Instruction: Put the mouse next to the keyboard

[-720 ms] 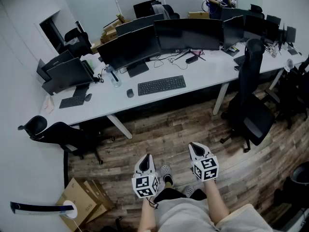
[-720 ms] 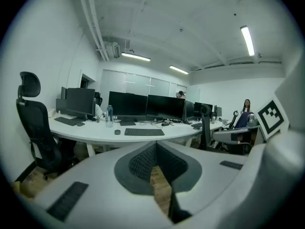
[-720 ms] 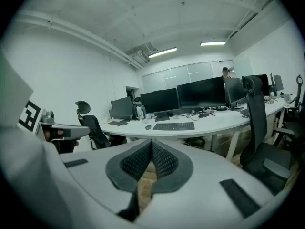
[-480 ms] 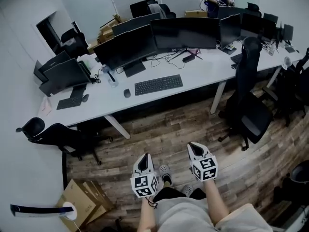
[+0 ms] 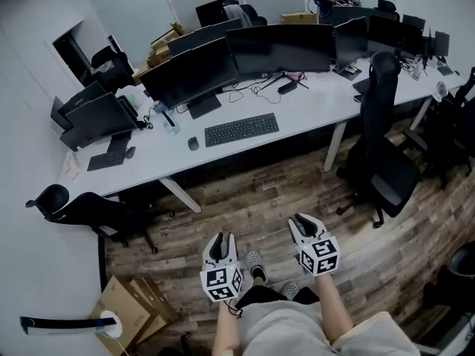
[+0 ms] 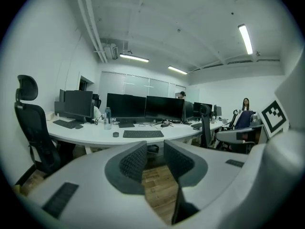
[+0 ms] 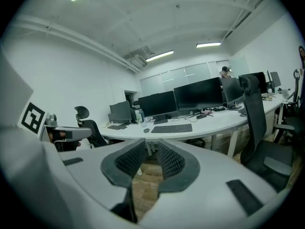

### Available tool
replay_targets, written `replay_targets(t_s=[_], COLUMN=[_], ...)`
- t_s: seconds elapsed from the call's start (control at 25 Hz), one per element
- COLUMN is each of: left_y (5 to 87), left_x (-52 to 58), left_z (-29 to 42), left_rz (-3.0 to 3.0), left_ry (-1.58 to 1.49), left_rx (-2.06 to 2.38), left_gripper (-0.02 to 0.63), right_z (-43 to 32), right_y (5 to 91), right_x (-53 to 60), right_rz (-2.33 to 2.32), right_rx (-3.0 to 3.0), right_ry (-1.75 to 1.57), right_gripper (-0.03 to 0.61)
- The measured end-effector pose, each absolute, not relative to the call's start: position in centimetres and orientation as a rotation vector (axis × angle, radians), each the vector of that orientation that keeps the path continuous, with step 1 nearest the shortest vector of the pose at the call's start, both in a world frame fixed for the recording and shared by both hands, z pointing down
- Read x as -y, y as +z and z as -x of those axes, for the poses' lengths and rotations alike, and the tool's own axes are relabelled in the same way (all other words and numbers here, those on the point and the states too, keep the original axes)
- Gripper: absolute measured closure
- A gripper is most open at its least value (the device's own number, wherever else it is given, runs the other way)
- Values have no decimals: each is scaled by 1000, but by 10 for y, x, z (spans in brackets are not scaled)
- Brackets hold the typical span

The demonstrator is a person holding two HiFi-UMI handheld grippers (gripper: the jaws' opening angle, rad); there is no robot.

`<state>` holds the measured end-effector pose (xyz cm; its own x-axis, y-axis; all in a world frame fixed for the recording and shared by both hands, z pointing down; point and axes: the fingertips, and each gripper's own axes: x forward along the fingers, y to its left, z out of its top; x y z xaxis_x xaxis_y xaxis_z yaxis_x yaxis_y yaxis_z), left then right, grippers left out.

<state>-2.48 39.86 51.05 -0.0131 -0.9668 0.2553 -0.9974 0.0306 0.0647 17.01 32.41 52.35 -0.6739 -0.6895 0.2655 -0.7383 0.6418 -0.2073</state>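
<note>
Mouse (image 5: 193, 144) lies on the white bench (image 5: 312, 113) just left of the keyboard (image 5: 241, 130); a water bottle (image 5: 171, 119) stands further left, dark monitors (image 5: 245, 54) line up behind the keyboard, and a black office chair (image 5: 386, 162) stands on the wooden floor (image 5: 252, 206) to its right. The left gripper (image 5: 220, 238) and right gripper (image 5: 304, 220) hang low over the floor, well short of the keyboard; each has its jaws a narrow gap apart, holding nothing; the mouse is well ahead of both.
</note>
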Motion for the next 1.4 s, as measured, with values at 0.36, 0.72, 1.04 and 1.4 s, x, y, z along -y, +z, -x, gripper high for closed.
replay_targets(t_s=[0.36,0.72,1.04,1.4], left_y=[515,527,525,528], left_x=[-390,-370,-294,-140], left_z=[29,34,49,158], left_rz=[-1985,-1978,-2023,-1998], left_ry=[245,313,260,148], left_rx=[2107,2071,2037,2039], left_gripper=[376,368,368,370], right_z=[-187,-182,-175,-92], right_y=[534,557,553,550], right_x=[-317,-295,-226,-80], right_rz=[-1189,-1100,-1135,-1187], right_rx=[2674,2642,2618,2570], right_ry=[487,564,538,488], right_gripper=[347,295,290,288])
